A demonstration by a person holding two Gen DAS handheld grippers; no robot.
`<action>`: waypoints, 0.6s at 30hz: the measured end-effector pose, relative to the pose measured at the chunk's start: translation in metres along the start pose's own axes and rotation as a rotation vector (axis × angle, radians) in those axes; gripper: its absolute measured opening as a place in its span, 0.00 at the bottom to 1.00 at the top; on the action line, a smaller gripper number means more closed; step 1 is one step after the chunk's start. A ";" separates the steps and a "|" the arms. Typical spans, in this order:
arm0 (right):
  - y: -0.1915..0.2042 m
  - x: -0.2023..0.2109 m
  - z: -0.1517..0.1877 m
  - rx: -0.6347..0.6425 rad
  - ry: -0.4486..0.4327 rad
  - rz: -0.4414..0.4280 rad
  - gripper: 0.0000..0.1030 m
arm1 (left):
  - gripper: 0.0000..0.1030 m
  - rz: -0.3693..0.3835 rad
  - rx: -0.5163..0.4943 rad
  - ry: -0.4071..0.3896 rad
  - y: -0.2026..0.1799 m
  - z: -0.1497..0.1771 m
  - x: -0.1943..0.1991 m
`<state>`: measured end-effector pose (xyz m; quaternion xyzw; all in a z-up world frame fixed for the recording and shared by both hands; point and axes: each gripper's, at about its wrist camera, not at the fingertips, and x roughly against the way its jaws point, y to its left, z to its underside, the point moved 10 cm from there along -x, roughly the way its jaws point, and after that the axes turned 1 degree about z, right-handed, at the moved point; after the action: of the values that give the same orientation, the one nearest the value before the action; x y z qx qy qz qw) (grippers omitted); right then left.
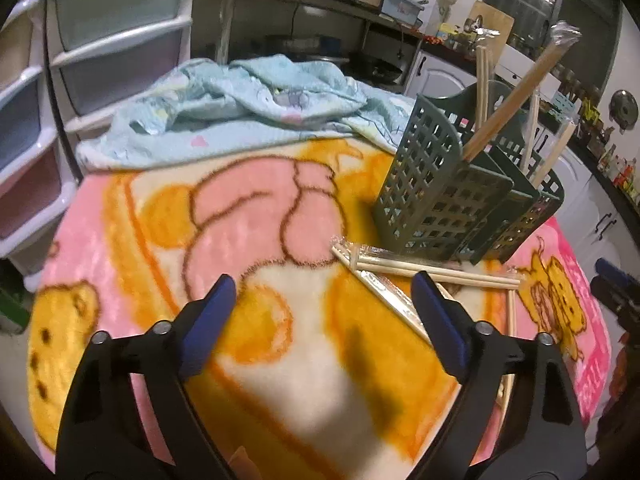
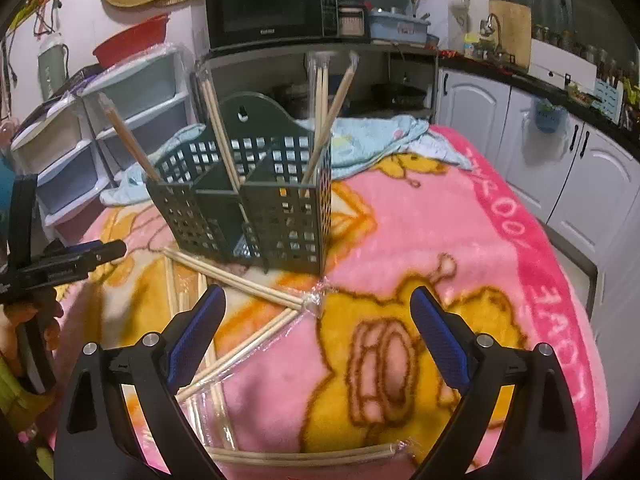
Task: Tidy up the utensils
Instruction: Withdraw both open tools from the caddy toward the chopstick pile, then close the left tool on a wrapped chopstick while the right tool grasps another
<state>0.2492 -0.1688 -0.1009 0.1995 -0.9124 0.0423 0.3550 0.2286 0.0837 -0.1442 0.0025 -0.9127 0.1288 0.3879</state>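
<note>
A dark green slotted utensil holder (image 1: pixel 452 188) (image 2: pixel 256 200) stands on a pink and yellow cartoon blanket (image 1: pixel 248 216) (image 2: pixel 420 240). Several wrapped chopstick pairs (image 1: pixel 516 92) (image 2: pixel 322 92) stand in its compartments. More wrapped chopstick pairs (image 1: pixel 424 270) (image 2: pixel 240 284) lie on the blanket in front of it. My left gripper (image 1: pixel 324 296) is open and empty, left of the lying chopsticks; it also shows in the right wrist view (image 2: pixel 100 250). My right gripper (image 2: pixel 318 308) is open and empty above the lying chopsticks, and shows in the left wrist view (image 1: pixel 614 280).
A crumpled light blue cloth (image 1: pixel 248 96) (image 2: pixel 372 136) lies behind the holder. Plastic drawer units (image 1: pixel 100 40) (image 2: pixel 120 112) stand at the left. A microwave (image 2: pixel 272 10) sits on a shelf behind. White cabinets (image 2: pixel 540 168) line the right side.
</note>
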 end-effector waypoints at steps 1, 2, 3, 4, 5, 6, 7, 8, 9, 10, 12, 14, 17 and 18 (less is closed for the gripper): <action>-0.001 -0.006 0.002 -0.004 0.012 -0.007 0.84 | 0.72 0.015 0.015 0.012 0.001 0.001 -0.005; -0.002 -0.011 0.004 -0.010 0.026 -0.012 0.82 | 0.69 0.027 0.026 0.021 0.000 0.001 -0.008; -0.003 -0.017 0.007 -0.017 0.044 -0.020 0.79 | 0.64 0.043 0.041 0.031 0.001 0.000 -0.011; -0.004 -0.022 0.009 -0.025 0.060 -0.025 0.77 | 0.62 0.058 0.060 0.043 0.002 0.000 -0.017; -0.005 -0.027 0.012 -0.036 0.077 -0.032 0.74 | 0.61 0.064 0.068 0.049 0.003 -0.001 -0.020; -0.006 -0.032 0.015 -0.049 0.093 -0.042 0.72 | 0.57 0.075 0.080 0.056 0.003 -0.002 -0.024; -0.007 -0.038 0.017 -0.065 0.108 -0.056 0.71 | 0.53 0.082 0.097 0.066 0.006 -0.004 -0.029; -0.008 -0.044 0.019 -0.075 0.120 -0.066 0.69 | 0.52 0.089 0.112 0.074 0.007 -0.005 -0.032; -0.008 -0.049 0.020 -0.080 0.134 -0.075 0.66 | 0.51 0.102 0.127 0.081 0.008 -0.007 -0.035; -0.007 -0.053 0.022 -0.081 0.141 -0.081 0.65 | 0.48 0.113 0.144 0.087 0.009 -0.009 -0.039; -0.004 -0.061 0.024 -0.084 0.160 -0.100 0.64 | 0.45 0.128 0.161 0.101 0.010 -0.011 -0.045; -0.001 -0.068 0.027 -0.085 0.174 -0.119 0.62 | 0.40 0.150 0.185 0.120 0.011 -0.012 -0.052; 0.000 -0.076 0.029 -0.084 0.191 -0.127 0.58 | 0.28 0.168 0.206 0.143 0.014 -0.013 -0.060; 0.002 -0.077 0.029 -0.088 0.193 -0.137 0.56 | 0.28 0.175 0.211 0.148 0.014 -0.013 -0.062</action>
<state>0.2821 -0.1478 -0.1737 0.2405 -0.8592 -0.0033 0.4515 0.2800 0.0946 -0.1826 -0.0458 -0.8596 0.2571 0.4392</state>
